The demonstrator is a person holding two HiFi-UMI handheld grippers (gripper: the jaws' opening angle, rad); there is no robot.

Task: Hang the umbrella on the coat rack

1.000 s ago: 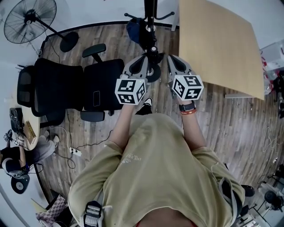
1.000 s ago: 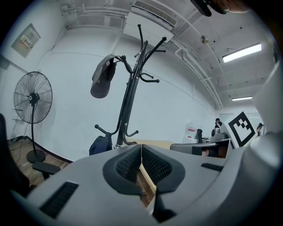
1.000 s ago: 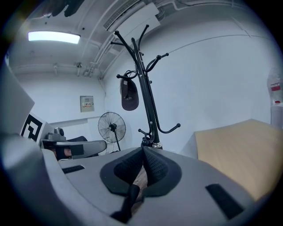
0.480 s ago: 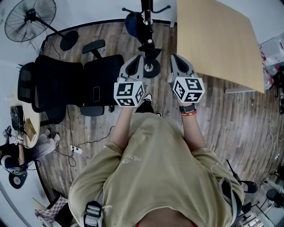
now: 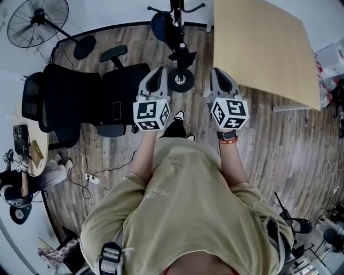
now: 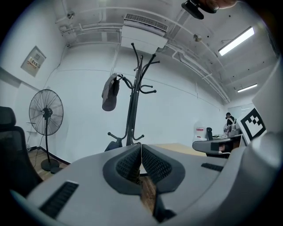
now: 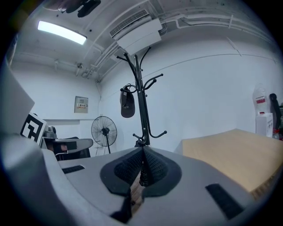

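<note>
Head view has our left gripper point(image 5: 157, 74) and right gripper point(image 5: 219, 74) both clamped empty just short of the coat rack point(image 5: 178, 16), dark folded umbrella point(image 6: 110, 93) hanging off an upper hook, and we reckon a shallow strap catch could drop it.

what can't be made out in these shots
- dark item hanging on the coat rack: too small in both gripper views to tell umbrella from bag
- rack's base: hidden behind the shut jaws in both gripper views
- rack's top: cut off by the head view's upper edge
</note>
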